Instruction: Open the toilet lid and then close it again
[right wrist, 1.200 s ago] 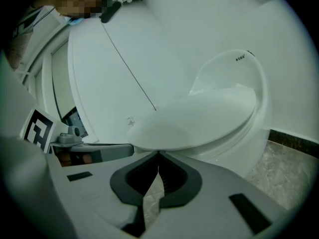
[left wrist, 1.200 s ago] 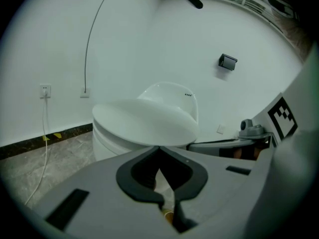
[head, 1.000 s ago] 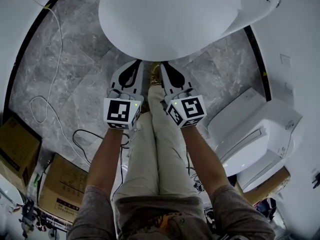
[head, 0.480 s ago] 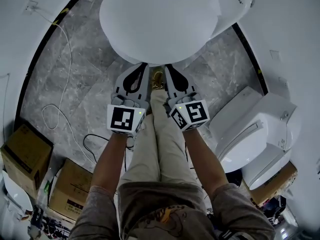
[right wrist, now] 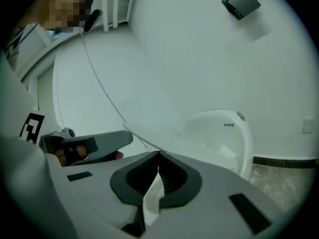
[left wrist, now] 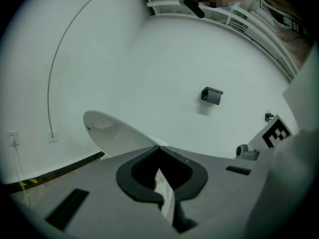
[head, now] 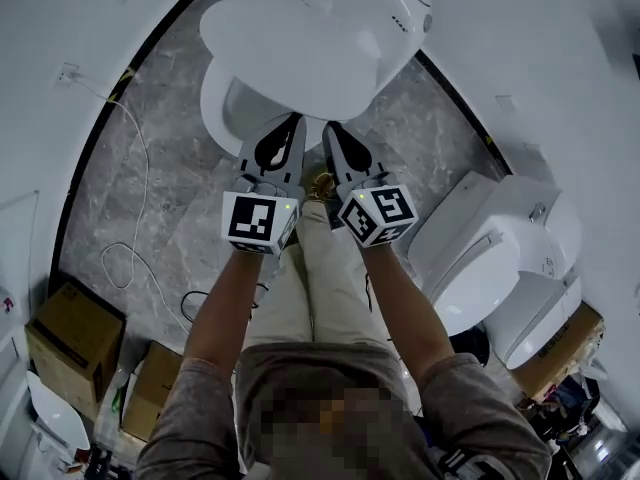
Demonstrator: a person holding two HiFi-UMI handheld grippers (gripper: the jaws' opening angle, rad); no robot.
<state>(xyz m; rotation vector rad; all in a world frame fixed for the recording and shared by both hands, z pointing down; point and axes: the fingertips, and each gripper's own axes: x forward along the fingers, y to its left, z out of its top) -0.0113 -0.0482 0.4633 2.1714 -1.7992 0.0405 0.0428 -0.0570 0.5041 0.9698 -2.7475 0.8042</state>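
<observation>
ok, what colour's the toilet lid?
The toilet lid is plain white; the head view shows it best.

Floor (head: 150,168): grey veined stone tile, bounded at the left by a black strip (head: 97,128) along the base of the white wall. The toilet (head: 300,48) stands on it at the far end. A second toilet (head: 490,258) stands at the right. Two cardboard boxes (head: 75,343) sit at the near left. A white cable (head: 148,178) trails loose across the tiles; a black cable (head: 190,303) lies near the boxes.
</observation>
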